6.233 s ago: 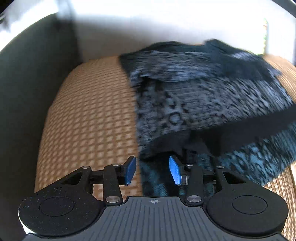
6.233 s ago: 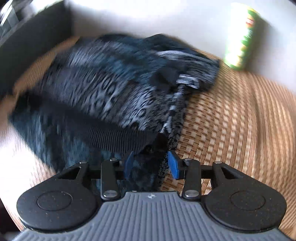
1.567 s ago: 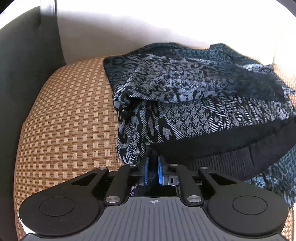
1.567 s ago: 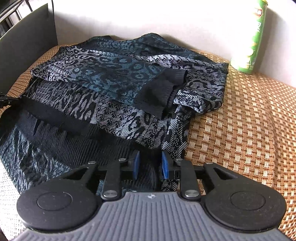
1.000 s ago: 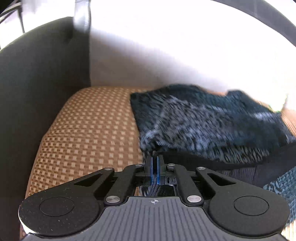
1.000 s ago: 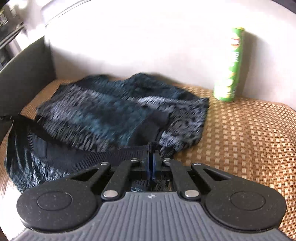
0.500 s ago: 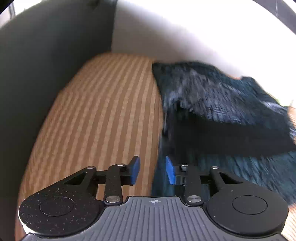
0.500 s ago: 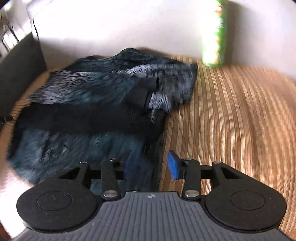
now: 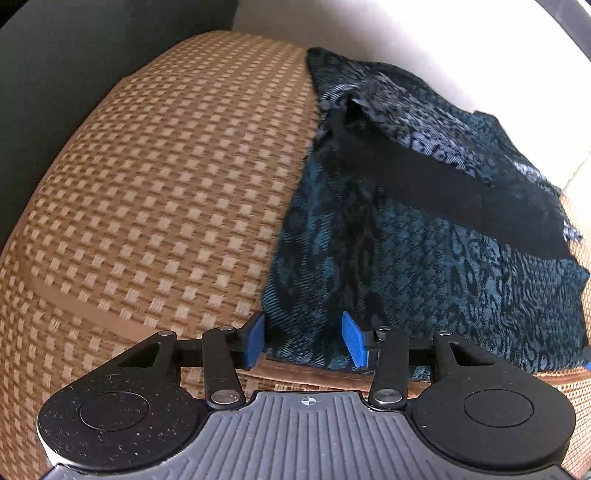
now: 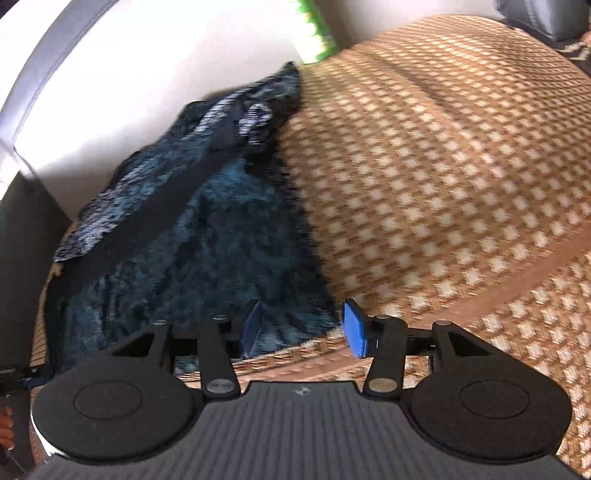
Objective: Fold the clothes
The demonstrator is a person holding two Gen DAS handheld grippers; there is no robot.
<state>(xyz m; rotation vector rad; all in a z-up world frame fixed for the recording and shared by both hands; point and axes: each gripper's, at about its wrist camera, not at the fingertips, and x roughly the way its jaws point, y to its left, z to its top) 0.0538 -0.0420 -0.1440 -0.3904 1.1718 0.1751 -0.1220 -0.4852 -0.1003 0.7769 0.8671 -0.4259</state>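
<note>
Looking down, left wrist view: the left tongs (image 9: 303, 339) stand parted, having just been opening, over the near left corner of the patterned garment (image 9: 424, 251).
Left tongs and cloth: the garment's corner lies between the blue pads (image 9: 255, 338), which do not press on it.
Garment place: on the woven cushion (image 9: 166, 192), folded, its near edge along the cushion's front seam and its far edge at the white backrest (image 9: 406, 33).
Garment edges: a black ribbed band (image 9: 443, 188) runs slantwise across the top layer; the left edge is fairly straight.
Open room, left: bare weave from the garment's left edge out to the dark armrest (image 9: 74, 74).
Right wrist view: the right tongs (image 10: 301, 326) also stand parted, having just been opening, at the garment's (image 10: 221, 236) near right corner.
Right tongs and cloth: the left pad is over the cloth, the right pad over bare cushion (image 10: 443, 192); nothing is gripped.
Open room, right: wide bare weave runs right of the garment.
Far edge: a green can (image 10: 314, 33), blurred, stands by the backrest (image 10: 129, 81) just beyond the garment's far right corner.
</note>
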